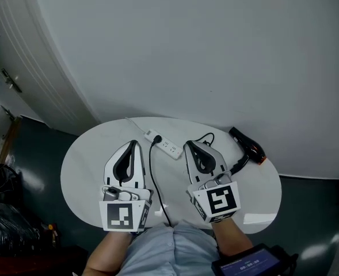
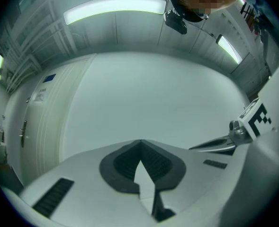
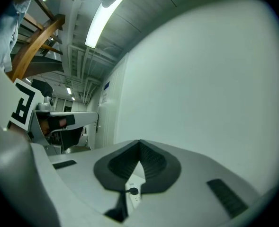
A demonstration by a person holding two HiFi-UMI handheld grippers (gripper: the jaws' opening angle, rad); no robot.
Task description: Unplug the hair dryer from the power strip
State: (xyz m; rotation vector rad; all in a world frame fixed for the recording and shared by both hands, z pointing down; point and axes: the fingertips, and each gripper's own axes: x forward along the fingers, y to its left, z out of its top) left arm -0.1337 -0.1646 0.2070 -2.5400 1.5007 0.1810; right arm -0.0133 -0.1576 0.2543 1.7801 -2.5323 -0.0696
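Observation:
A white power strip [image 1: 164, 145] lies on the white oval table [image 1: 88, 160], and a black plug [image 1: 156, 138] sits in its left end. The plug's black cord [image 1: 152, 177] runs back toward me. The black hair dryer [image 1: 248, 145] with an orange end lies at the table's right side. My left gripper [image 1: 134, 144] is held above the table, left of the strip, shut and empty. My right gripper [image 1: 188, 145] hovers right of the strip, also shut on nothing. In the right gripper view the plug [image 3: 133, 191] and strip show below the closed jaws.
A pale curved wall [image 1: 215, 50] rises just behind the table. Dark floor [image 1: 37, 154] surrounds the table, with a door [image 1: 11, 85] at the left. A device with a lit screen [image 1: 252, 263] sits at my right hip. The strip's white cable [image 1: 136, 125] leads toward the wall.

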